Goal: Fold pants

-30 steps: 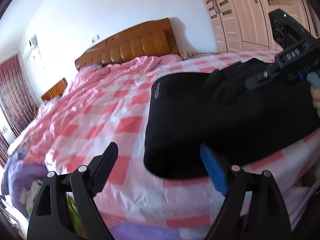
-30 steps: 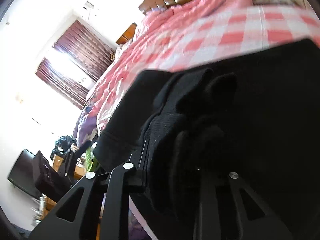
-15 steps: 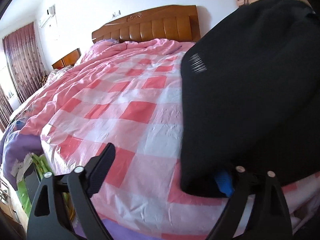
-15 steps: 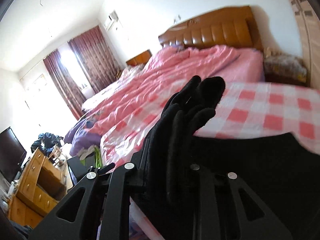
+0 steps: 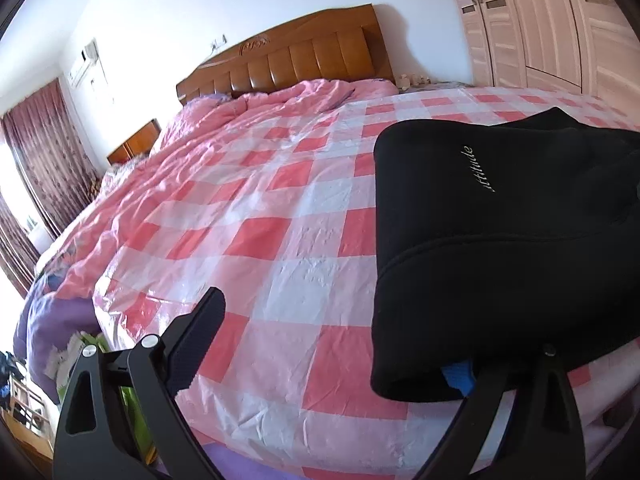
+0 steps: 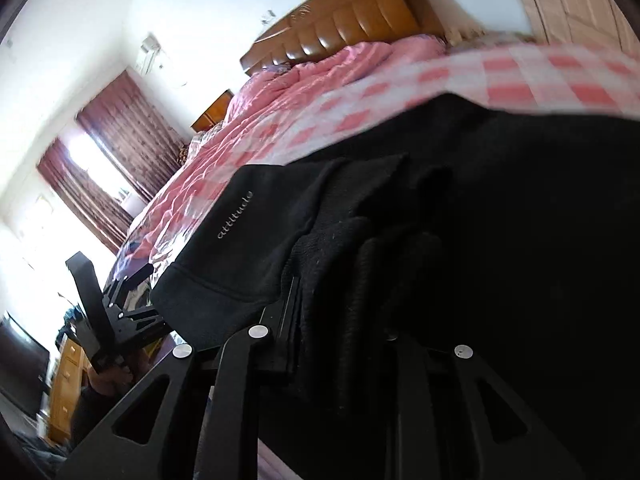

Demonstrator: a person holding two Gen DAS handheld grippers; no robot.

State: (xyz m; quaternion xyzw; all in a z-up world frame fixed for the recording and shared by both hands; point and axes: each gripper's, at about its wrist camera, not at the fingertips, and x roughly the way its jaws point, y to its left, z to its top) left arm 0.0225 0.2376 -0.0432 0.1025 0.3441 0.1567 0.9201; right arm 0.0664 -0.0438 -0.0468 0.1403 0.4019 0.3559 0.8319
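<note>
Gaping wide over the near edge of the bed, the left gripper (image 5: 332,344) has just been opening its jaws; one finger stands bare at seven o'clock, while the other, with its blue pad (image 5: 458,376), sits tucked under the near corner of the black pants (image 5: 500,240) without pinching them. Those pants lie folded on the pink-and-white checked bedspread (image 5: 280,220), filling the three to five o'clock part of the left wrist view, with pale lettering (image 5: 482,170) on the top layer.

Over at the right gripper (image 6: 340,336), the jaws are drawn close and clamped on a bunched wad of the pants' black fabric (image 6: 352,248), which rises thick between the two fingers. From there the cloth spreads out to three o'clock and covers most of that view, blurred along its far edge. At nine o'clock in the right wrist view, the left gripper shows again, its spread fingers reaching toward the pants' hem.

Farther off, a wooden headboard (image 5: 296,60) stands at twelve o'clock, dark red curtains (image 5: 36,160) hang at nine, and pale wardrobe doors (image 5: 540,28) fill the two o'clock corner.
</note>
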